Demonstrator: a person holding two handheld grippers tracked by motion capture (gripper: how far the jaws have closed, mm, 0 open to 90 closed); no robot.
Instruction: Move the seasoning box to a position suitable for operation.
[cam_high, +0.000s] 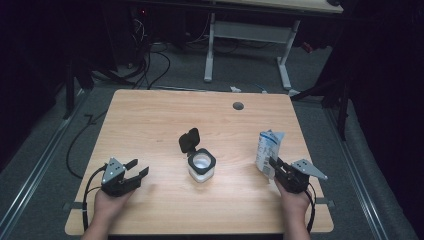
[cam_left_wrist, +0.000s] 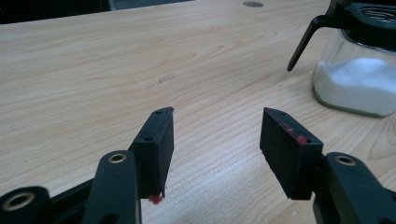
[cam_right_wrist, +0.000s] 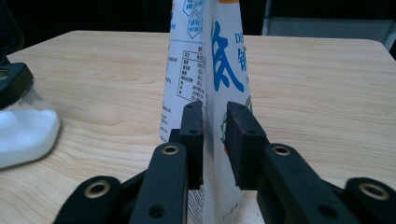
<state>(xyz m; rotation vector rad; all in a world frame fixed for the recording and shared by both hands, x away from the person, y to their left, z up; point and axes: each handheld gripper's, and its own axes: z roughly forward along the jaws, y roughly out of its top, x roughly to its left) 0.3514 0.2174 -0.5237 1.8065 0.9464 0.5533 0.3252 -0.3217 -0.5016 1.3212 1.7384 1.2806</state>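
Right gripper (cam_right_wrist: 215, 140): at the desk's right side, its jaws straddle the lower edge of the white bag (cam_right_wrist: 205, 70); a narrow gap shows on the right pad's side, so the grip looks slack.
White bag (cam_high: 267, 150): stands upright on the desk (cam_high: 150, 120), blue print on its face, well right of the jar.
Left gripper (cam_left_wrist: 215, 140): jaws spread wide, nothing between them, low over bare wood at the desk's left front.
Jar (cam_high: 201, 166): glass, white powder inside, mid-desk between both grippers.
Jar lid (cam_high: 189, 140): black, flipped open, tilted up behind the jar's mouth.
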